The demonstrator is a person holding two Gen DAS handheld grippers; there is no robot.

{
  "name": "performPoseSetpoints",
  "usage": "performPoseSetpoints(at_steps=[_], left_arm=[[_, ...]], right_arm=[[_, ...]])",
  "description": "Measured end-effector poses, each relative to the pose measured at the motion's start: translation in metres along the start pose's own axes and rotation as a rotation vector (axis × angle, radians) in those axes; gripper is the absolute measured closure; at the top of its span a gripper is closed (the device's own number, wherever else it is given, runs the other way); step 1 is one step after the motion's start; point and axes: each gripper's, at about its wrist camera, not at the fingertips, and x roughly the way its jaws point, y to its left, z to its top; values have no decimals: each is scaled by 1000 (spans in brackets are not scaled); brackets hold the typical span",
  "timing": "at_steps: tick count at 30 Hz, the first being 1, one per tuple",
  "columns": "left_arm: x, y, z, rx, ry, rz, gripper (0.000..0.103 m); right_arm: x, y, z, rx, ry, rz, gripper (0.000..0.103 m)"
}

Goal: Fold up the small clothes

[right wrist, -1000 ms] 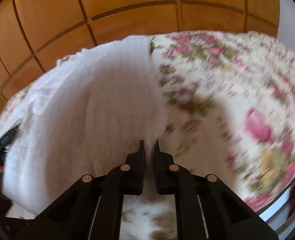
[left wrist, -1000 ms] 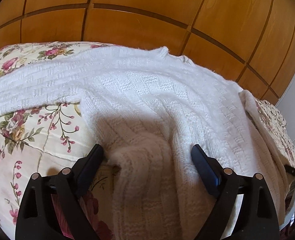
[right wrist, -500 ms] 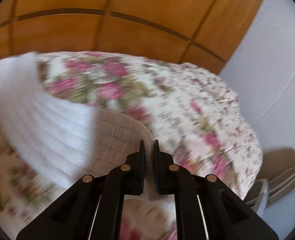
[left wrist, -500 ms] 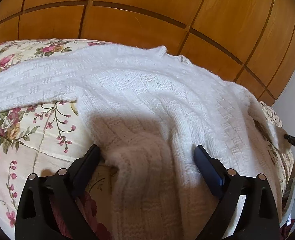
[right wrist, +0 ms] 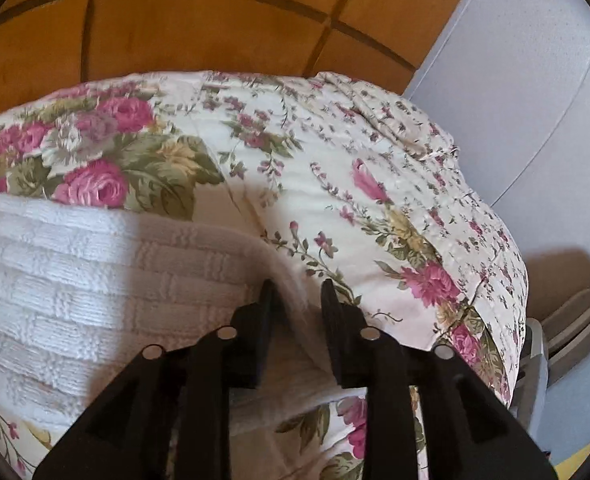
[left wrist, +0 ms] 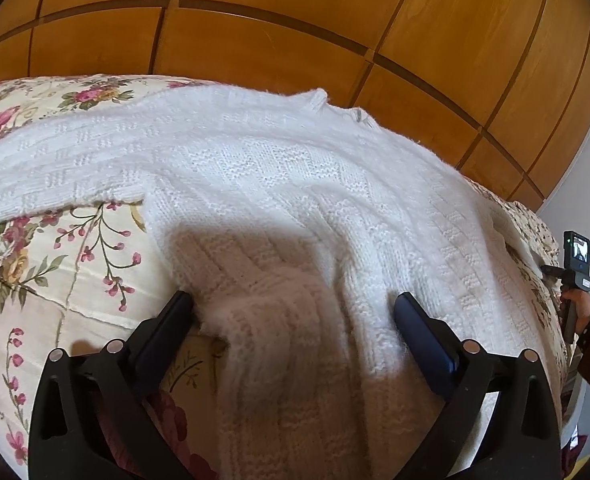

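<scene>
White knit: the sweater (left wrist: 295, 200) lies spread on the floral quilt (left wrist: 35, 272) of the bed, its collar toward the far edge by the wooden panels (left wrist: 295, 32).

Left wrist view: my left gripper (left wrist: 293, 304) stands wide, its fingers (left wrist: 167, 320) set either side of a raised fold at the sweater's near hem, holding nothing. One sleeve runs toward the quilt's left edge. At the right edge of the bed my right hand (left wrist: 581, 304) appears small, carrying the other tool; its camera screen (left wrist: 578, 252) glows. Only this view shows the whole body of the garment and the collar.

Right wrist view: my right gripper (right wrist: 297, 296) is parted narrowly, with a ridge of the sweater's (right wrist: 95, 280) edge standing between the fingers (right wrist: 263, 312). Whether the pads press the cloth I cannot tell; a gap shows on the right side. Only this view shows the quilt's (right wrist: 335, 184) right-hand corner, its drop over the bed's edge, and the grey wall (right wrist: 515, 80) beyond.

Hidden or unclear: the sweater's near hem is cut off under both tools; the far sleeve's cuff passes out of frame at left; the knit beneath my right gripper lies in shadow.
</scene>
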Motion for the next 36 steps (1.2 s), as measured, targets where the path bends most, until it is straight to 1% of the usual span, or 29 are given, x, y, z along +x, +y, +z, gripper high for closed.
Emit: performPoseSetpoints(at_steps=[1,2,3,5,7,8,9,11,12,13,14,15,17,18,19,20,22,24,25,29,30,31,32,33,34,35,36], left_arm=[[0,1,0,-1,-1,-2,4],[0,1,0,-3,-3,-5,4],[-1,1,0,-4,-4,-8,4],[-2,3,0,-12,-8,-18,4],[-7,6,-1,-33,-24,-30,4],[-12,9,0,-58,-34,-34,4],[-16,11,0,-77,-45,-31,4],[-33,23,-1,-162,-92,-37,4],[-42,32,-3,-217,-110,-53,4],[-51,44,-8,-278,-121,-64,4],[-56,51,-12,-310,-121,-63,10],[-61,56,-16,-326,-114,-58,25],[-68,62,-26,-299,-76,-29,37],[-72,60,-31,-264,-67,-33,38],[-74,58,-34,-242,-67,-42,38],[-75,55,-37,-219,-62,-57,38],[-75,49,-43,-195,-47,-85,38],[-75,42,-47,-180,-42,-121,38],[-73,38,-50,-175,-24,-160,38],[-76,25,-66,-134,-7,-232,38],[-77,22,-71,-128,-3,-257,43],[-76,19,-73,-133,6,-281,46],[-75,17,-77,-142,19,-311,52],[-74,14,-80,-141,29,-326,62],[-71,11,-81,-135,43,-326,70],[-69,10,-81,-135,62,-326,88],[-66,9,-81,-148,83,-340,91]], right_arm=[[-8,-4,-1,23,-21,2,35],[-19,-9,-2,57,-55,19,26],[-37,-15,-7,106,-108,58,26],[-65,-16,-14,129,-157,148,26],[-100,-6,-29,86,-197,261,28],[-112,-1,-35,69,-208,303,31],[-130,7,-47,45,-215,376,34],[-155,20,-65,32,-197,496,42],[-168,26,-77,36,-170,593,44],[-178,32,-88,42,-141,671,50],[-184,36,-96,43,-119,720,54],[-193,43,-108,35,-85,798,54],[-204,54,-125,19,-42,895,54],[-209,61,-135,11,-14,951,54],[-214,69,-147,9,15,989,54],[-214,72,-153,10,28,1000,54],[-216,81,-168,11,77,1053,54],[-215,83,-178,25,110,1081,54],[-216,84,-183,34,122,1095,54],[-219,84,-191,59,153,1152,54],[-218,83,-193,71,170,1168,54],[-218,82,-195,82,185,1179,54],[-214,83,-196,106,204,1191,55],[-213,83,-195,123,212,1198,58],[-213,84,-198,135,221,1204,70],[-212,84,-197,139,231,1208,80],[-212,83,-198,143,245,1211,81]])
